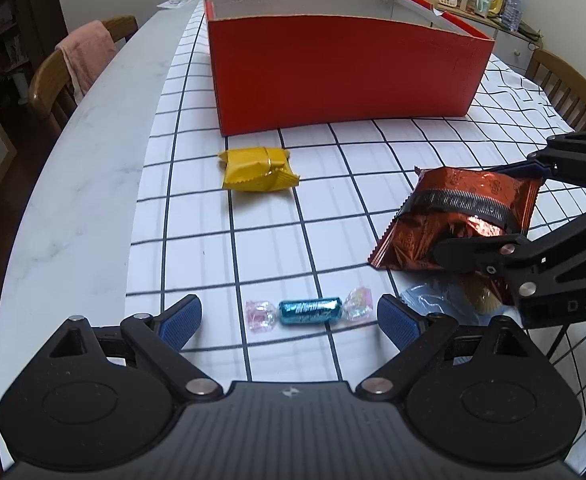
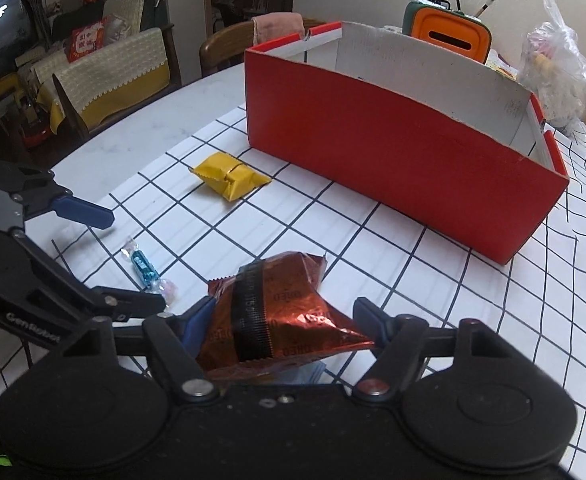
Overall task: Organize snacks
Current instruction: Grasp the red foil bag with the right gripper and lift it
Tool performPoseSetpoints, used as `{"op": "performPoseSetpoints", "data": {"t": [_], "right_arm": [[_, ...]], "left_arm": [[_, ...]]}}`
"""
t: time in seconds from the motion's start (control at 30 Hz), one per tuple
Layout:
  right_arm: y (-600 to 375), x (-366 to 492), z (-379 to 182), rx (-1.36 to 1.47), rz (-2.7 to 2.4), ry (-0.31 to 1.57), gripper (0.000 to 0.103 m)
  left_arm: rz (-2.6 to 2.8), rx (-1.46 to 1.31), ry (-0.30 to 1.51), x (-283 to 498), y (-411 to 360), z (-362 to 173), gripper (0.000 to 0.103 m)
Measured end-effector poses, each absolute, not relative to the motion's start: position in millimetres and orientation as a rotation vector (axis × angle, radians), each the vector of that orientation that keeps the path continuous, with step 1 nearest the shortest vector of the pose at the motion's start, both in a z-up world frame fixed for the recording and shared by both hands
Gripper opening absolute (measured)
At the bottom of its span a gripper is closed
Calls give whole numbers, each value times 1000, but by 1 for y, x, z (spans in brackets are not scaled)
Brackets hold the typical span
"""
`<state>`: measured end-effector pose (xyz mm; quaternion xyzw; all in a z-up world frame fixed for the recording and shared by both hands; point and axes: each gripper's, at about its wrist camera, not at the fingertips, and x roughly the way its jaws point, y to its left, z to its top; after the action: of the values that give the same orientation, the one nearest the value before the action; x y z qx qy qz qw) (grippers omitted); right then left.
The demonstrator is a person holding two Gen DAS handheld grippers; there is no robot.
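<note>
A blue wrapped candy (image 1: 309, 311) lies on the checked cloth between the fingers of my left gripper (image 1: 289, 320), which is open around it without touching. It also shows in the right wrist view (image 2: 146, 267). My right gripper (image 2: 285, 326) is shut on a red-brown foil Oreo packet (image 2: 281, 312), held just above the cloth; the packet also shows in the left wrist view (image 1: 457, 216). A yellow foil snack (image 1: 258, 169) lies in front of the open red box (image 1: 333, 76), and also shows in the right wrist view (image 2: 231, 176). The box (image 2: 393, 152) stands beyond both grippers.
A clear blue-tinted wrapper with a biscuit (image 1: 441, 300) lies under the right gripper. Wooden chairs (image 1: 53, 80) stand around the table. An orange and green container (image 2: 449, 30) and a plastic bag (image 2: 557, 60) sit behind the box.
</note>
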<state>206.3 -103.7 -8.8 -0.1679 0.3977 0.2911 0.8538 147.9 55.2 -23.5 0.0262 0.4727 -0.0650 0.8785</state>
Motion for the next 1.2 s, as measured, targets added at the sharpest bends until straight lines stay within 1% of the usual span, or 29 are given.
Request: {"op": "performPoseSetpoints", "data": {"t": [0.3, 0.37, 0.47, 0.53, 0.7, 0.8, 0.83, 0.9, 0.93, 0.97, 1.03, 1.2], "right_arm": [[-130, 209, 0, -194, 607, 824, 61], [-138, 208, 4, -131, 621, 814, 56], [-148, 207, 5, -30, 647, 800, 51], [-152, 207, 3, -5, 649, 798, 51], [-153, 210, -1, -9, 673, 823, 52], [-151, 209, -1, -33, 683, 830, 55], [-151, 208, -2, -40, 683, 828, 58], [-151, 206, -4, -56, 683, 829, 67], [-150, 206, -4, -67, 682, 830, 78], [-149, 204, -4, -79, 680, 824, 83], [-147, 202, -4, -100, 684, 812, 83], [-139, 203, -2, -148, 672, 809, 83]], "left_arm": [[-294, 166, 904, 147, 59, -17, 95], [-341, 192, 902, 149, 58, -18, 94], [-387, 196, 911, 154, 59, -19, 89], [-390, 202, 928, 158, 60, -21, 82], [-411, 212, 971, 163, 58, -29, 72], [-415, 239, 970, 159, 53, -29, 68], [-413, 237, 973, 158, 53, -28, 67], [-401, 232, 978, 155, 52, -28, 64], [-398, 231, 980, 153, 52, -27, 60], [-398, 231, 981, 151, 51, -26, 58], [-399, 236, 978, 144, 48, -26, 53], [-438, 247, 976, 130, 37, -25, 50]]}}
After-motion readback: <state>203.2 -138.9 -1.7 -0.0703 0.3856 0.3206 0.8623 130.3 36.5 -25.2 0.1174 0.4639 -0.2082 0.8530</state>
